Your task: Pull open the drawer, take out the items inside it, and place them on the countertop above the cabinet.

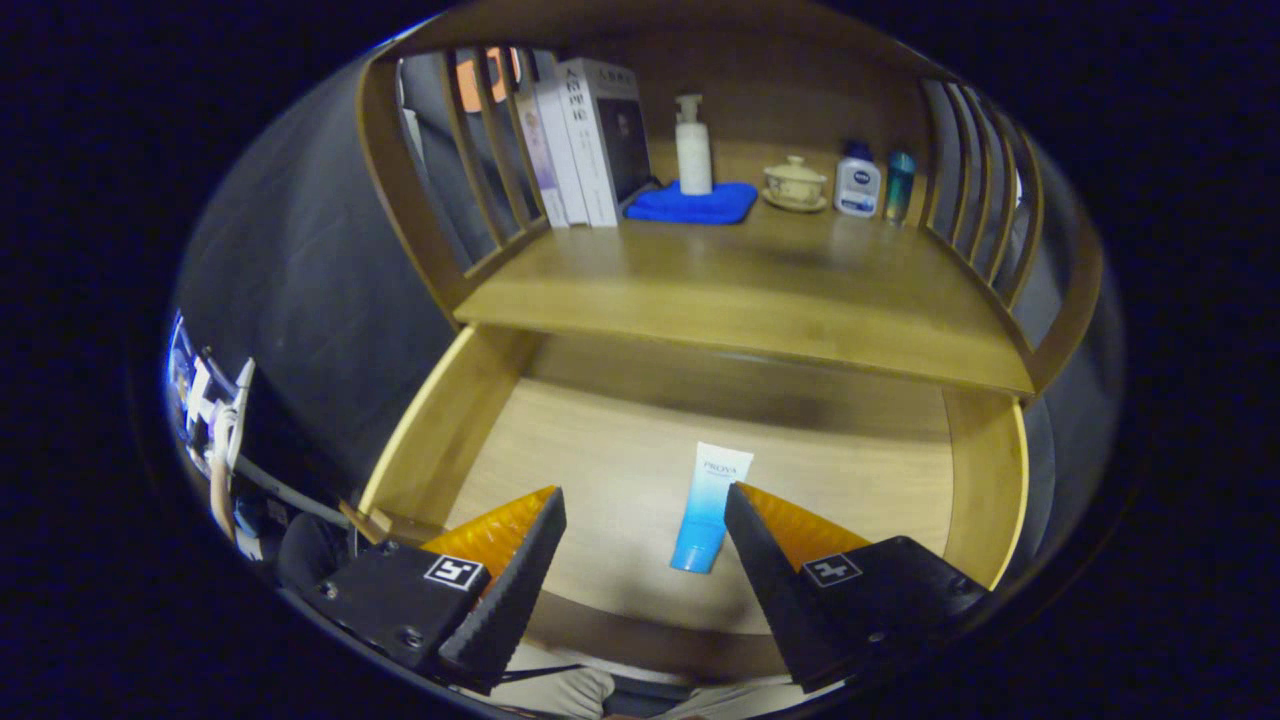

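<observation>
Held above the pulled-out drawer (470, 400), the gripper (645, 510) looks down and forward into it with its fingers spread wide and nothing between the pads. Its rear body is cut off, and the hand that carries it is hidden; a strip of light trousers shows just under the fingers. A blue-and-white cosmetic tube (712, 505) lies flat on the drawer floor, its white end pointing toward the back and its blue end toward the front wall. It sits inside the gap between the fingers but close against the right-hand one, whose tip overlaps the tube's edge in this view; whether they touch cannot be told. The drawer's back part is in shadow under the countertop (740, 290), so anything there is hard to make out.

On the countertop, toward its rear, stand several upright books (585, 140) against the left slatted rail (480, 150). Next to them a white pump bottle (693, 145) stands on a folded blue cloth (695, 203). Further along are a lidded cup on a saucer (795, 183), a small white-and-blue bottle (857, 183) and a slim teal bottle (899, 185), near the right slatted rail (975, 180).
</observation>
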The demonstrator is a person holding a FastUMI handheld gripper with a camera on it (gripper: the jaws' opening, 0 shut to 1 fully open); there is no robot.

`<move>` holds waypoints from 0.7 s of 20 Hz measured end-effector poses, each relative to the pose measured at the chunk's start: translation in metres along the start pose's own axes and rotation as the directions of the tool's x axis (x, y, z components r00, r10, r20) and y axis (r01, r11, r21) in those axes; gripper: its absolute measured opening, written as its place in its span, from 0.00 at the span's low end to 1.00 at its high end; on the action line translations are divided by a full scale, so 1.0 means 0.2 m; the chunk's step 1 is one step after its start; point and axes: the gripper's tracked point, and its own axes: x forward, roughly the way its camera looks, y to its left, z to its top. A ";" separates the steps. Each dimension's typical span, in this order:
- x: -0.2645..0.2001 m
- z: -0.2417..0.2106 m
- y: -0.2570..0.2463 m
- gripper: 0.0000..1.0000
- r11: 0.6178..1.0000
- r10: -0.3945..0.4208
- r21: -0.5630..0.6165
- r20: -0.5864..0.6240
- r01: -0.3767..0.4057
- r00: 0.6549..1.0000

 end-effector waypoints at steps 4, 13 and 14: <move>0.15 -0.05 -0.10 1.00 0.997 -0.064 0.044 -0.131 0.070 0.989; 0.35 -0.17 -0.14 0.94 0.987 -0.074 0.113 -0.331 0.117 0.941; 0.35 -0.18 -0.15 0.92 0.986 -0.078 0.114 -0.347 0.124 0.935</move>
